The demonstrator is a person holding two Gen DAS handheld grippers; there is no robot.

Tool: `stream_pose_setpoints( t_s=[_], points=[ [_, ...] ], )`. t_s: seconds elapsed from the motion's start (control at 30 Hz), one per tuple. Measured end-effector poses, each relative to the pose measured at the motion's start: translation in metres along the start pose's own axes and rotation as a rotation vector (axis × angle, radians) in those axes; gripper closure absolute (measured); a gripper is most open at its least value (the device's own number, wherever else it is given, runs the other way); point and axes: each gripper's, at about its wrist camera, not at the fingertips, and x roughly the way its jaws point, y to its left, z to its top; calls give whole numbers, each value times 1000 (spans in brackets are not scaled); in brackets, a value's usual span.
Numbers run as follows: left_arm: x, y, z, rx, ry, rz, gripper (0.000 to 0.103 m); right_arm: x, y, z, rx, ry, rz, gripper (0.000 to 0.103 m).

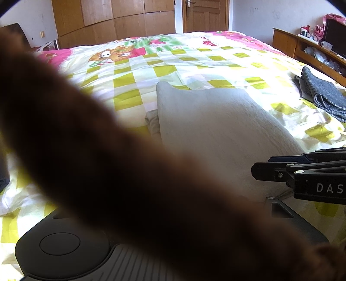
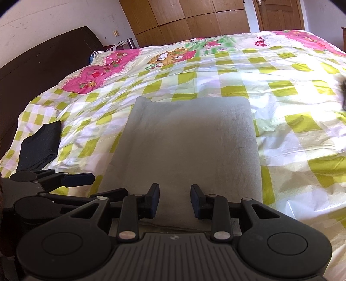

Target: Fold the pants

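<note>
Light grey pants (image 2: 190, 147) lie folded into a thick rectangle on the checked bedspread (image 2: 292, 90); in the left wrist view the pants (image 1: 216, 129) sit centre right. My right gripper (image 2: 175, 201) is open, and its fingers straddle the near edge of the pants without holding them. The right gripper (image 1: 266, 170) also enters the left wrist view from the right. A blurred dark brown shape (image 1: 108, 162) crosses the left wrist view diagonally and hides my left gripper's fingers. From the right wrist camera, my left gripper (image 2: 80, 179) is seen side-on beside the pants' near left corner.
A folded dark grey garment (image 1: 322, 95) lies at the bed's right side. A folded black garment (image 2: 41, 147) rests near the left edge by the dark headboard (image 2: 32, 71). A wooden shelf (image 1: 302, 47) stands at the right, and a wardrobe (image 2: 183, 19) and door stand behind the bed.
</note>
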Motion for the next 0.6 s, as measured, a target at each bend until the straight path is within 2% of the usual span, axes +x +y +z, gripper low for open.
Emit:
stream_pose_setpoints(
  t_s=[0.3, 0.6],
  points=[
    [-2, -2, -4, 5, 12, -20, 28, -7, 8, -6, -40, 9, -29, 57],
    [-6, -5, -8, 12, 29, -32, 27, -10, 10, -8, -43, 17, -20, 57]
  ],
)
